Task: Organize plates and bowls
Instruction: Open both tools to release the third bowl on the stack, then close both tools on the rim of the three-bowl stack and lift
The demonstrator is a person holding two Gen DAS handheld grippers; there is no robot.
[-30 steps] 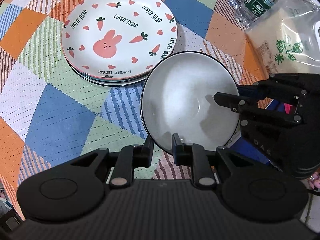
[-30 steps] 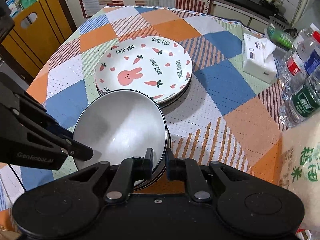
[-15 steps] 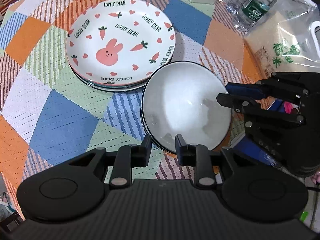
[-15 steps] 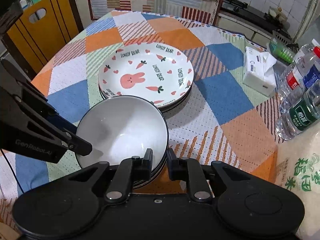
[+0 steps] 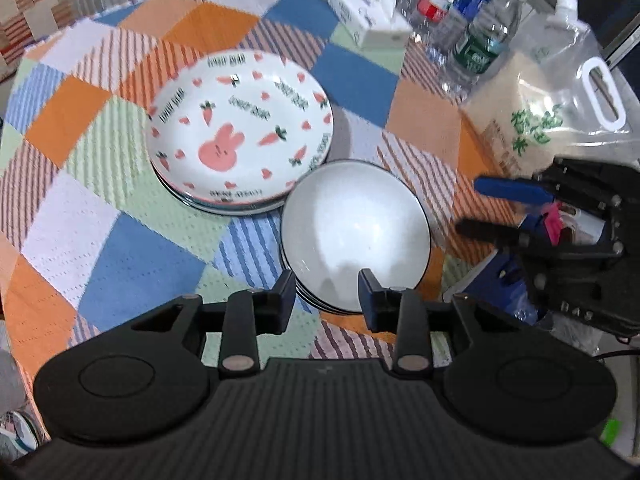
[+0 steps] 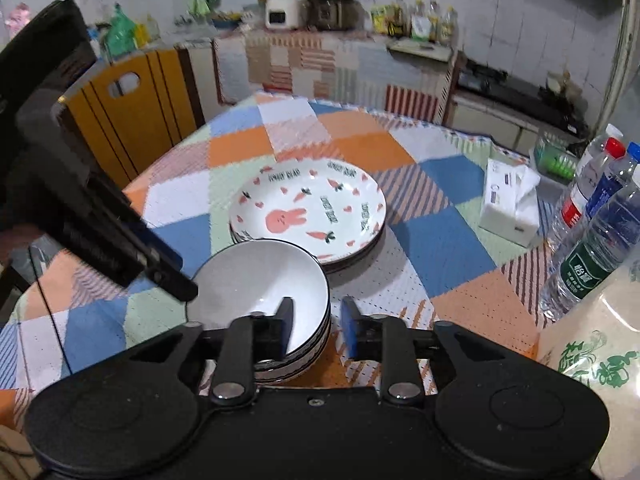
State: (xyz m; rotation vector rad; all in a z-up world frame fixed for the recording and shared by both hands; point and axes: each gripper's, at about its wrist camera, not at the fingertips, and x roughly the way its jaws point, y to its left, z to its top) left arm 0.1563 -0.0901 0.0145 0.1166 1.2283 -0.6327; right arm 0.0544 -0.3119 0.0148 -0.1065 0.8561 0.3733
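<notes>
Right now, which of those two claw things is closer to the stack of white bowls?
Right, slightly. The right gripper straddles the white bowls' rim, one finger seemingly inside. The left gripper sits at the stack's near edge, open.

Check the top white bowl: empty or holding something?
Empty. The top white bowl shows only bare glazed interior in both views, sitting upright on its stack beside the bunny plates.

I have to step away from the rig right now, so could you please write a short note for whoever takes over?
Left gripper: open, empty, at the near rim of the bowl stack.
Right gripper: open, empty, beside the same stack.
Bowls are nested in one stack on the tablecloth; plates are stacked just behind them, rabbit plate on top.
Done: both stacks appear built.
Left: probably only pull both grippers clear.
</notes>
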